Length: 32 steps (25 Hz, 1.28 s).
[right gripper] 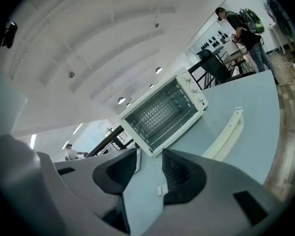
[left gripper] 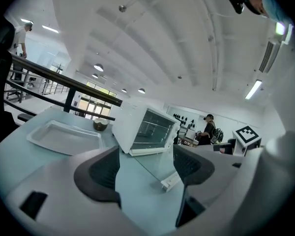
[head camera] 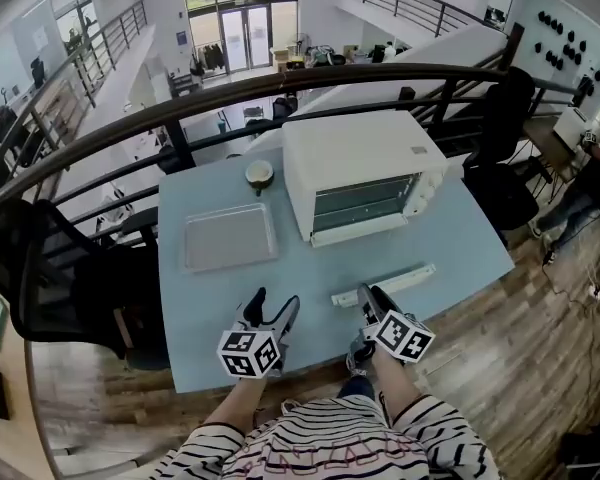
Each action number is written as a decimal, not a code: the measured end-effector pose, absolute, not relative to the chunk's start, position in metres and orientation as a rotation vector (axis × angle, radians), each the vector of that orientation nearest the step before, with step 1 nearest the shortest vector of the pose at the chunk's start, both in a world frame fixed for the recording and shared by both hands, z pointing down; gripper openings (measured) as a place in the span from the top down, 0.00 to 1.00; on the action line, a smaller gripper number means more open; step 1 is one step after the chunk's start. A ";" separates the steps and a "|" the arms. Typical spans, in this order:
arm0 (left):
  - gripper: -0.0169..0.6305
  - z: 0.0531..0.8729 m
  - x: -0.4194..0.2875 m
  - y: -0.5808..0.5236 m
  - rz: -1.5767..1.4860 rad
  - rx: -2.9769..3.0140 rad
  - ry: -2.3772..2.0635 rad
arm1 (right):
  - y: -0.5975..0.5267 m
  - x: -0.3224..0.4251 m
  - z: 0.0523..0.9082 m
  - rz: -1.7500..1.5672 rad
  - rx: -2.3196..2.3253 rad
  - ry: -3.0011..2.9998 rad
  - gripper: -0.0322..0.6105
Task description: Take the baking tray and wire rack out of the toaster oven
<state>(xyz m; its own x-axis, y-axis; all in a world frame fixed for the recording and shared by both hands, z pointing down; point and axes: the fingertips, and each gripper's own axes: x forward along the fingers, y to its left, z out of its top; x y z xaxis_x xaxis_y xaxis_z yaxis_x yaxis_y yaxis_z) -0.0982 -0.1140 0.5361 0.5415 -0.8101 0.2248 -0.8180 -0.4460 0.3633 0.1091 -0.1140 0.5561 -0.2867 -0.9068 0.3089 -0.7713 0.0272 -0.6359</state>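
The white toaster oven (head camera: 365,173) stands at the back right of the light blue table (head camera: 460,238). Its glass door lies open and flat, with the white handle (head camera: 385,282) toward me. The wire rack (right gripper: 157,113) sits inside the oven. To the oven's left, the grey baking tray (head camera: 230,236) lies flat on the table. My left gripper (head camera: 273,314) hovers near the front edge, open and empty, pointing at tray and oven. My right gripper (head camera: 368,299) is just behind the handle's left end, its jaws a narrow gap apart with nothing between them.
A small bowl (head camera: 259,174) stands behind the tray, beside the oven. A black railing (head camera: 180,103) runs behind the table. A black chair (head camera: 50,268) is at the left and another (head camera: 505,183) at the right. A person (right gripper: 241,23) stands far right.
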 end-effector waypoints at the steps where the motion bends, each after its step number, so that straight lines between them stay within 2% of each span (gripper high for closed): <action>1: 0.42 0.536 -0.088 -0.119 0.020 2.357 -1.313 | -0.120 0.117 0.556 -1.102 -1.750 2.097 0.68; 16: 0.43 0.528 0.037 -0.226 -0.138 2.247 -1.340 | -0.242 0.224 0.542 -1.123 -1.645 2.064 0.68; 24: 0.51 0.527 0.058 -0.277 -0.226 2.164 -1.452 | -0.305 0.260 0.536 -1.130 -1.561 2.065 0.68; 32: 0.51 0.534 0.059 -0.325 -0.392 1.977 -1.486 | -0.363 0.262 0.546 -1.238 -1.422 1.995 0.69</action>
